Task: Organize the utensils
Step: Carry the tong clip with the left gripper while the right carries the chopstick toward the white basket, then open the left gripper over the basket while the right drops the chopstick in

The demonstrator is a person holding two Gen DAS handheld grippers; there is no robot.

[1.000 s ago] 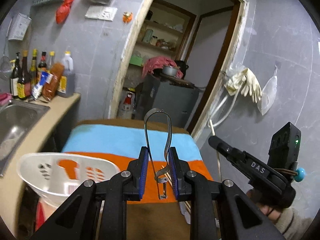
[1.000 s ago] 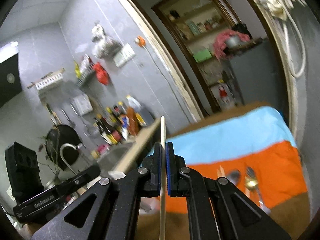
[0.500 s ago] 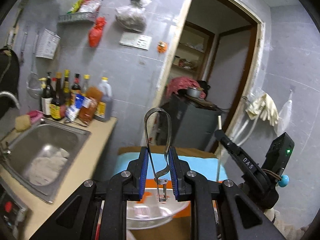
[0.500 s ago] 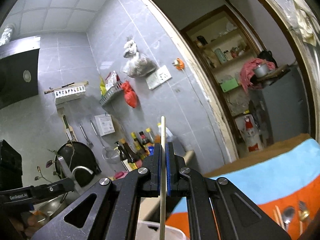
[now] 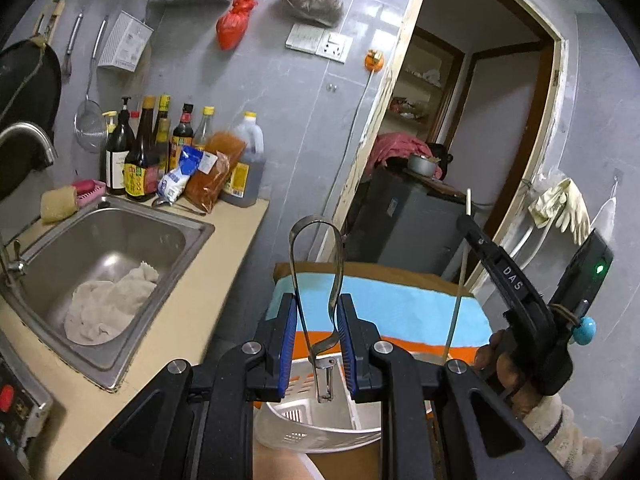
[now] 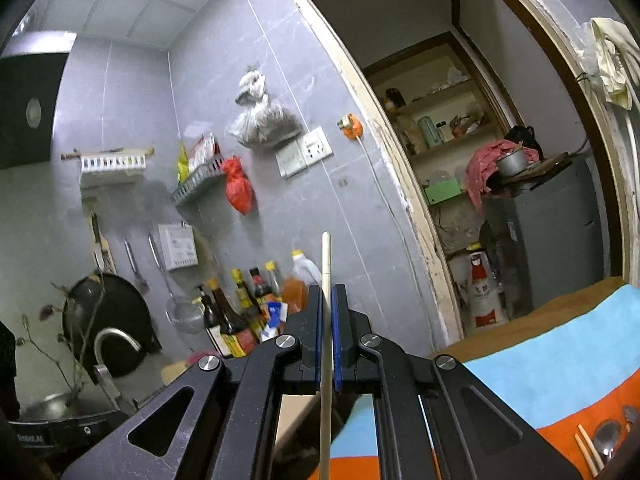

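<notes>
My left gripper (image 5: 316,336) is shut on a metal peeler (image 5: 318,280), its loop handle pointing up, held above a white slotted plastic basket (image 5: 316,424). My right gripper (image 6: 328,332) is shut on a pale chopstick (image 6: 326,320) that stands upright between the pads. The right gripper also shows in the left wrist view (image 5: 516,296) at the right, with the chopstick (image 5: 460,280) hanging over the striped cloth. More chopsticks (image 6: 588,448) and spoons (image 6: 606,440) lie on the orange stripe of the cloth at the lower right.
A steel sink (image 5: 100,264) with a rag lies left on a beige counter (image 5: 176,340), with bottles (image 5: 140,160) along the wall. The striped cloth (image 5: 400,312) covers a table ahead. A doorway (image 6: 480,160) and grey cabinet (image 6: 548,248) stand beyond.
Both grippers have lifted and tilted upward, each keeping its utensil. The basket has slid from the lower left to straight under my left gripper; the sink and wall came into view.
</notes>
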